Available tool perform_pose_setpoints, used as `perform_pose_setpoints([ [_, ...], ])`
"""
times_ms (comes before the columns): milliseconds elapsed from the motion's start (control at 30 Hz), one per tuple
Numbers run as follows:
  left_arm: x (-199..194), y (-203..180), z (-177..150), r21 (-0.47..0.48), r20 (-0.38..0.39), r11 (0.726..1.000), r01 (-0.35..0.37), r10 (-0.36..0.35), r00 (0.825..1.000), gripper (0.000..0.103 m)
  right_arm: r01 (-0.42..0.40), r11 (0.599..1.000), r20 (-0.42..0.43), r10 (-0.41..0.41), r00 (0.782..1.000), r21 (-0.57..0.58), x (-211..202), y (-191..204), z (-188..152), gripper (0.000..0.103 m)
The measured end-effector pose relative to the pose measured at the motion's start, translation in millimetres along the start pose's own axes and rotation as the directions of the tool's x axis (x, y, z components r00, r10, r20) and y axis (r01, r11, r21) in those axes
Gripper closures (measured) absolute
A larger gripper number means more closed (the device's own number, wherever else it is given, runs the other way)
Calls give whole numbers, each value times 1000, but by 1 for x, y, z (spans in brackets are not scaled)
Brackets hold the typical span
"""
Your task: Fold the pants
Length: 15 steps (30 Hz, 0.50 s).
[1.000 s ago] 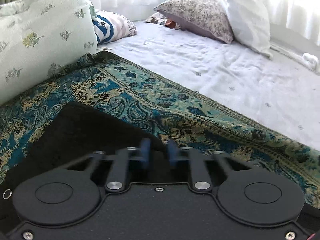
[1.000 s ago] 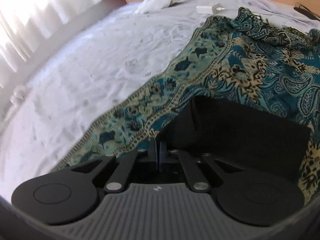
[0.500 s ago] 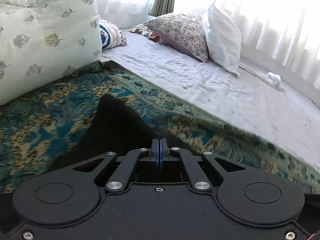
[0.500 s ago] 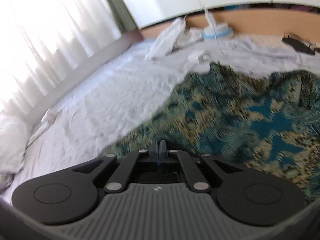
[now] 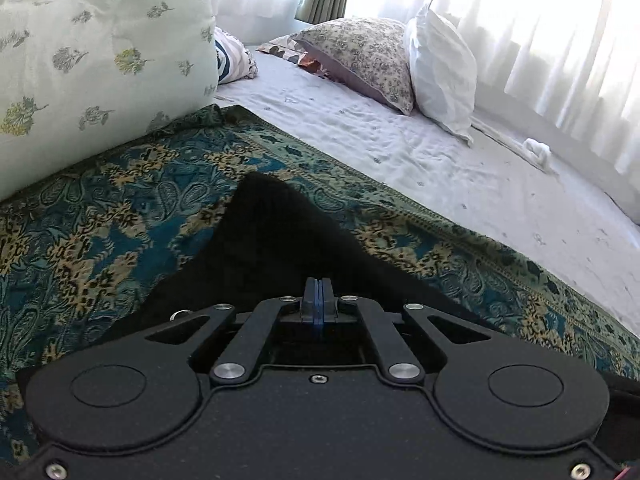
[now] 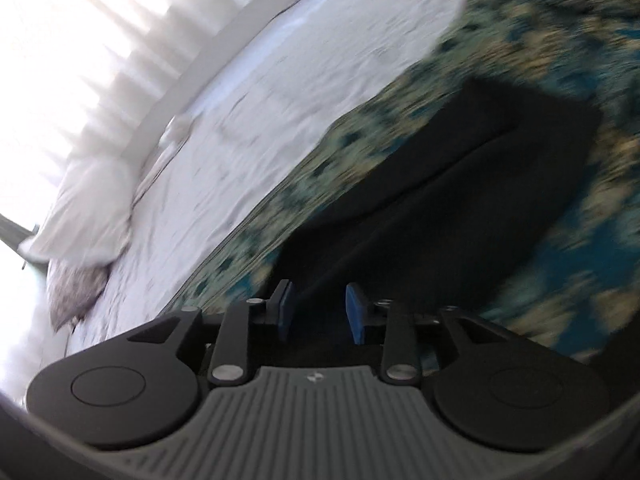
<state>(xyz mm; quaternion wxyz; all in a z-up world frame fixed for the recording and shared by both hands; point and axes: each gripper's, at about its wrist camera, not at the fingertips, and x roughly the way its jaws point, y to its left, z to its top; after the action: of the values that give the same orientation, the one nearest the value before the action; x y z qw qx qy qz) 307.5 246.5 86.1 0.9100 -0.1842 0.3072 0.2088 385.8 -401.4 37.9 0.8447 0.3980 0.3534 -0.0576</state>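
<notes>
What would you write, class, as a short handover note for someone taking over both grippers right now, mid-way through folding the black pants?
Left gripper: shut; black pants cloth rises to its blue pads, apparently pinched, though the contact is hard to see.
Right gripper: jaws have just been opening; pads apart, not pressing on anything, cloth lying below them.
Pants: on the patterned teal blanket spread over the white bedsheet; the blurred right wrist view shows them as a layered dark block.
Done: at least one fold seems in.
Left: probably lay down the left-held corner, release, square the edges.
</notes>
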Motion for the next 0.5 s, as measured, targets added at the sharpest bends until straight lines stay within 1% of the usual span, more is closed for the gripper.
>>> perform_pose_setpoints([
  [67, 4, 9, -2, -17, -20, 1000, 15, -15, 1000, 102, -6, 1000, -1, 6, 1000, 4, 13, 16, -4, 48],
  [100, 7, 12, -3, -24, -32, 999, 31, -32, 999, 102, -8, 1000, -1, 8, 1000, 20, 21, 22, -5, 45],
  [133, 10, 14, -4, -29, -44, 998, 64, -65, 997, 102, -8, 999, -2, 8, 1000, 37, 28, 27, -4, 42],
  [200, 15, 10, -4, -17, -57, 989, 149, -150, 987, 98, 15, 997, -6, -14, 1000, 72, 42, 33, -3, 41],
  [233, 16, 5, -2, -9, -60, 986, 168, -168, 984, 92, 39, 996, -3, -39, 999, 84, 49, 36, -3, 40],
  [267, 19, -1, 0, -3, -66, 983, 186, -186, 980, 76, 64, 994, 1, -64, 998, 92, 55, 38, -2, 38],
  [300, 23, -9, 3, -2, -75, 979, 203, -203, 976, 64, 94, 991, 7, -95, 995, 98, 62, 41, -1, 36],
  [333, 28, -17, 7, -9, -87, 977, 214, -214, 973, 39, 121, 988, 9, -122, 992, 100, 69, 44, 0, 33],
  [367, 35, -28, 10, -20, -97, 977, 212, -213, 972, 25, 156, 982, 12, -158, 987, 102, 76, 48, 0, 31],
  [400, 42, -38, 14, -27, -105, 978, 207, -209, 972, 21, 188, 977, 14, -191, 982, 105, 84, 49, 1, 31],
  [467, 60, -63, 22, -23, -125, 984, 175, -177, 976, 19, 260, 958, 13, -264, 964, 123, 95, 52, 0, 31],
  [500, 71, -75, 24, -19, -143, 988, 153, -154, 978, 19, 279, 951, 21, -285, 958, 135, 99, 53, -1, 30],
])
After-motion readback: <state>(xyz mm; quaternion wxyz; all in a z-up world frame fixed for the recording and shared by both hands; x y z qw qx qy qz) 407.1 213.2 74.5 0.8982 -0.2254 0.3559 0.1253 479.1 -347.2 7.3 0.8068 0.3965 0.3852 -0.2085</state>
